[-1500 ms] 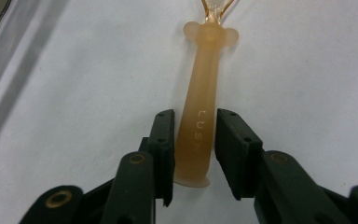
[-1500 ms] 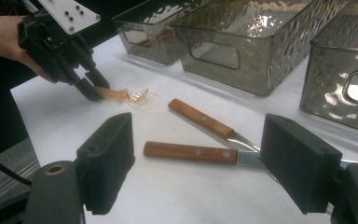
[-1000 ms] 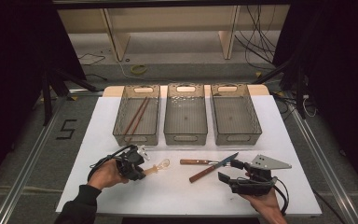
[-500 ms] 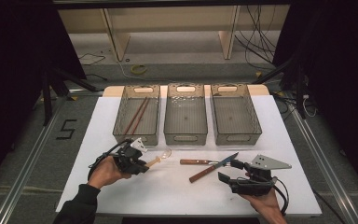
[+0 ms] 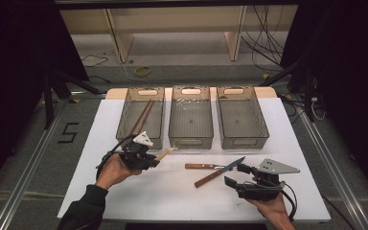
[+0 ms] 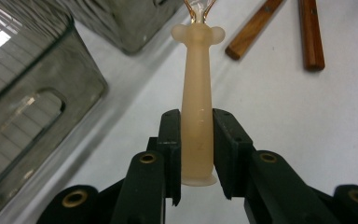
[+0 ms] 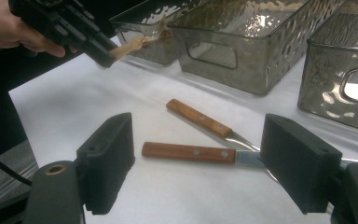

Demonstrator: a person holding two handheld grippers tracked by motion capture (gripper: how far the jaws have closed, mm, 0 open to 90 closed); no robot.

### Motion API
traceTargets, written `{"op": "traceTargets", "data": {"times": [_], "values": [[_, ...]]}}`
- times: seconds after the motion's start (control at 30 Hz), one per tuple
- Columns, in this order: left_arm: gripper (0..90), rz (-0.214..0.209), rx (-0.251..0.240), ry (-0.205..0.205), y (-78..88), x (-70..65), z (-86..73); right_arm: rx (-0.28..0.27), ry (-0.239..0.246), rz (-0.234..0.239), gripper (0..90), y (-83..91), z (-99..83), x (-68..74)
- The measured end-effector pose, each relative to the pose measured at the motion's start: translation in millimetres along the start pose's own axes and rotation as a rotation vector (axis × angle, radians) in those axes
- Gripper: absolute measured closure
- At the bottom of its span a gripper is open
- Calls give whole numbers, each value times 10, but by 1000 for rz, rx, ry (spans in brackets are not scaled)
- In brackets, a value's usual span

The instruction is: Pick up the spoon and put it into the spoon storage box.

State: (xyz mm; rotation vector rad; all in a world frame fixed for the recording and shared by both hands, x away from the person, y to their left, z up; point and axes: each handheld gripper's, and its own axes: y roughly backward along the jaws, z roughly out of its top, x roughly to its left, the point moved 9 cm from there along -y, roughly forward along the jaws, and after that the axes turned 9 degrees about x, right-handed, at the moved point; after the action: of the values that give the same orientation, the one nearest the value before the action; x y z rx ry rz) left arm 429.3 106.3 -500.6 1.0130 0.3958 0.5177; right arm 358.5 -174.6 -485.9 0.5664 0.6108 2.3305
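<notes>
Both fingers (image 6: 170, 140) of the left gripper (image 5: 146, 155) were clamped on a cream-handled utensil (image 6: 196, 107), held above the white table (image 5: 134, 191) near the left bin (image 5: 141, 120). Right gripper (image 5: 242, 184) rested low, jaws wide apart before two wooden-handled knives (image 7: 191, 151); its view showed their rivets.

White table (image 5: 124, 191) sits in lit patch; dark on both sides of it. Grey floor (image 5: 28, 158) left of table carries black mark shaped like "5" (image 5: 68, 132) and metal rail (image 5: 26, 175). Beyond table's far edge: pale wooden shelf legs (image 5: 116, 36), loose black cables (image 5: 263, 38), small yellow-green ring (image 5: 142, 71) on floor. Black stand legs (image 5: 52, 91) left of table.
</notes>
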Motion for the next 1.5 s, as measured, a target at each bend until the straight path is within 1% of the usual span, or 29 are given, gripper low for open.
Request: {"op": "traceTargets", "data": {"times": [0.13,0.23,0.3,0.33,0.43,0.47,0.5,0.57,0.6,0.7,0.77,0.8,0.9,0.93,1.03,1.1,1.13,1.17,1.23,1.33,1.37,1.4,1.5], "values": [[733,-4,-47,8,57,24,189,2,0,-1,266,-5,-4,-8],[733,-2,-68,11,81,45,310,1,-3,0,266,-5,-3,-9],[733,-4,-73,9,88,58,381,-1,-2,-1,266,-4,-3,-10],[733,-4,-73,9,88,58,381,-1,-2,-1,266,-4,-3,-10],[733,-4,-83,12,103,75,503,1,-1,1,267,-4,-5,-6],[733,-4,-83,12,103,75,503,1,-1,1,266,-4,-4,-6],[733,-15,-90,21,107,87,549,2,-2,2,266,-4,-5,-5],[733,-16,-89,20,109,96,566,2,-3,2,266,-2,-5,-3],[733,-10,-94,27,106,115,598,1,-3,2,266,-2,-4,-6],[733,-21,-107,36,109,120,641,1,-2,2,266,-3,-5,-6],[733,-19,-104,34,111,125,649,1,-2,1,266,-4,-4,-7],[733,-17,-116,36,105,127,682,1,-2,2,266,-3,-4,-7],[732,-12,-122,37,106,141,716,1,-1,2,266,-3,-5,-7],[733,-17,-133,42,113,150,753,1,-2,3,266,-3,-4,-6],[733,-18,-145,45,126,176,823,1,-2,2,266,-3,-6,-8],[732,-11,-158,47,131,197,881,1,-3,3,266,-2,-5,-5],[732,-11,-158,47,131,197,881,1,-3,4,266,-1,-5,-5],[732,-12,-163,45,129,219,935,1,-3,4,266,0,-5,-5],[732,-24,-170,56,123,246,994,2,-2,5,266,-1,-6,-5],[732,-14,-174,64,117,301,1077,2,-3,5,266,-1,-7,-6],[732,-14,-174,64,117,301,1077,3,-4,5,266,0,-8,-5],[732,-8,-181,72,111,330,1130,1,-2,6,266,0,-6,-7],[732,-2,-176,72,87,356,1188,0,-3,5,266,2,-6,-9]]}}
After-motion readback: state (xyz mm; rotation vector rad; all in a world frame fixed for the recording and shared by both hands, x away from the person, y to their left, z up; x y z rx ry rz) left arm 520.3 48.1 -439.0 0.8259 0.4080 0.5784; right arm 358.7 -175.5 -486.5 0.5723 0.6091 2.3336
